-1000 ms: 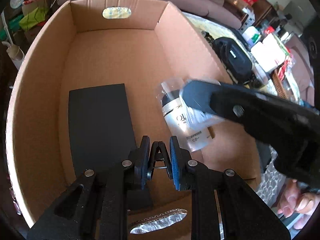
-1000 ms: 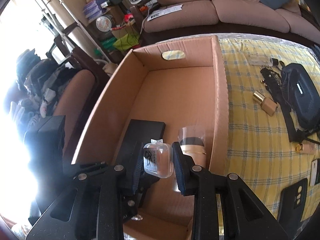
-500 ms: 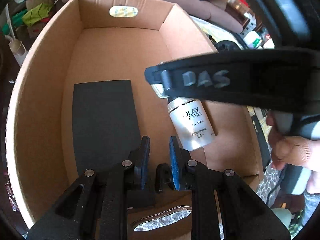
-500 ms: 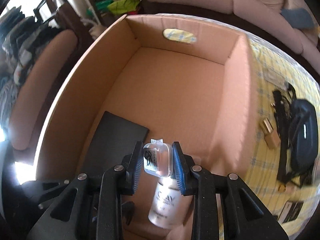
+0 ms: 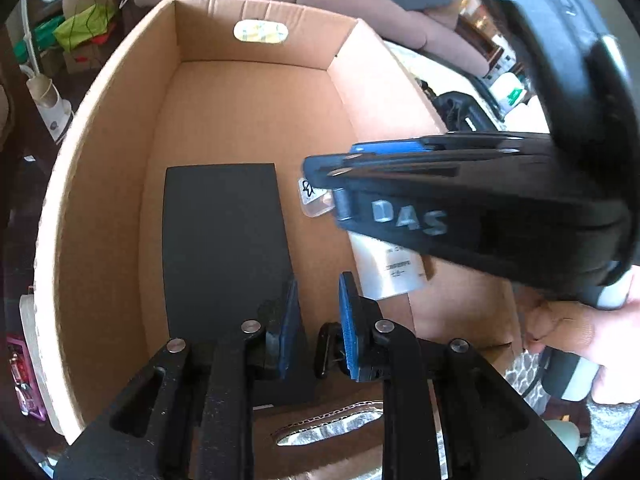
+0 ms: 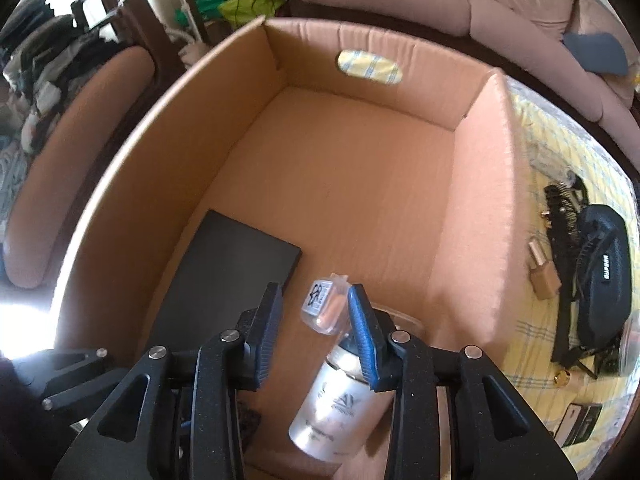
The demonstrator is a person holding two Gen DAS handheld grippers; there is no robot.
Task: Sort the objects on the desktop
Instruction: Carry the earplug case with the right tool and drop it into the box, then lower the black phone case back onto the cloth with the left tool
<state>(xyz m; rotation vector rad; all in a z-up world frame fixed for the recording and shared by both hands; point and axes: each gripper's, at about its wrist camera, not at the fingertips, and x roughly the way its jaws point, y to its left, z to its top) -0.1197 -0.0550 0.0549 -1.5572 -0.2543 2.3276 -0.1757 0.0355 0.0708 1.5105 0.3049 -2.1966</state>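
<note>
Between the right fingers: a small clear plastic case [image 6: 325, 307] with a black-and-white label is seen, tilted, lying against the right-hand pad and apart from the left-hand pad.
Right gripper [image 6: 314, 334]: jaws are opening, pointed steeply down into the cardboard box [image 6: 152, 184]; the case is no longer squeezed.
Below the right fingers: a silver Olay bottle [image 6: 334, 412] is laid on the box floor, its dark neck passing under the right-hand finger.
Left of the right fingers: a flat black rectangular box [image 6: 224, 280] is laid on the floor along the box's left wall.
Left gripper [image 5: 316, 328]: the blue pads [image 5: 289, 328] are held a narrow gap apart, with nothing clamped between them.
Under the left fingers: a black binder clip [image 5: 329, 346] is seen on the floor, just behind the right-hand pad.
Ahead of the left fingers: the right gripper's black body crosses the view, the case showing beneath its tip and the bottle's label below it.
Right of the right fingers, outside the box: a black pouch [image 6: 604, 276] and a gold cap [image 6: 542, 276] are laid on a yellow checked cloth [image 6: 536, 184].
Right hand [image 5: 584, 320]: seen wrapped around the gripper's handle.
</note>
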